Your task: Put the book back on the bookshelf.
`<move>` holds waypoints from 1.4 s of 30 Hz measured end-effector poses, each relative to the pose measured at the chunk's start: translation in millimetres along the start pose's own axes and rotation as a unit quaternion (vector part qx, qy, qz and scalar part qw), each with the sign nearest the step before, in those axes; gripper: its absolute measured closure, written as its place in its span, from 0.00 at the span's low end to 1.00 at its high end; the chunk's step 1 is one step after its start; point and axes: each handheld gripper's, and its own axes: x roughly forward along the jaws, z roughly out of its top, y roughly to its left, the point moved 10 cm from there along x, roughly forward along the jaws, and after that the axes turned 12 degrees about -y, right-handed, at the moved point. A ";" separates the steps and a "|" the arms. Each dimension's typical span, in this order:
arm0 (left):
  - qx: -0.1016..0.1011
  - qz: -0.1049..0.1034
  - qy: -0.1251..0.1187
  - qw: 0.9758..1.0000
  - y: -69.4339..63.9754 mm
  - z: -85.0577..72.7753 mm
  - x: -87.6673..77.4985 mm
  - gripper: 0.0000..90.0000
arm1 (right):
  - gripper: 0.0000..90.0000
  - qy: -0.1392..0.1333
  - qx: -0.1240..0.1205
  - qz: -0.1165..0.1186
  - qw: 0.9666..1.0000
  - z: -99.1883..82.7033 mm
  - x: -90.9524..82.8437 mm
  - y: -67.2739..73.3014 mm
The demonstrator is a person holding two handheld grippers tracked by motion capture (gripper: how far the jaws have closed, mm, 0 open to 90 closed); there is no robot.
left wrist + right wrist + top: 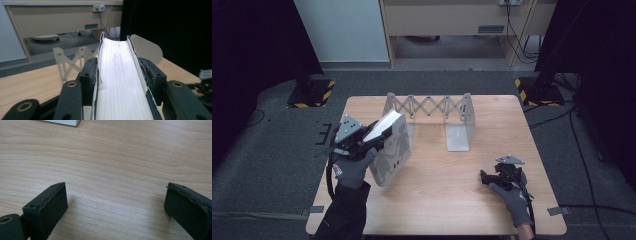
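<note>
A thick book (pixel 391 150) with a grey cover and white page edges is tilted up off the wooden table (pixel 437 200) at the left. My left gripper (pixel 375 135) is shut on its upper edge, held by a gloved hand. In the left gripper view the page block (pixel 117 95) runs up between the two black jaws of that gripper (pixel 119 68), which press on both covers. My right gripper (pixel 486 177) rests low on the table at the right, open. In the right gripper view its jaws (pixel 116 202) stand wide apart over bare wood.
An expanding lattice book rack (pixel 429 106) stands at the back of the table, with a white end plate (pixel 458 135) reaching forward at its right side. The left gripper view shows the rack's lattice (pixel 67 60) and a rounded end plate (pixel 147 47) behind the book.
</note>
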 end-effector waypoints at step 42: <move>-0.021 0.102 0.000 0.995 56.9 -30.2 153.5 0.58 | 0.06 0.000 0.001 0.000 1.000 0.0 0.0 0.2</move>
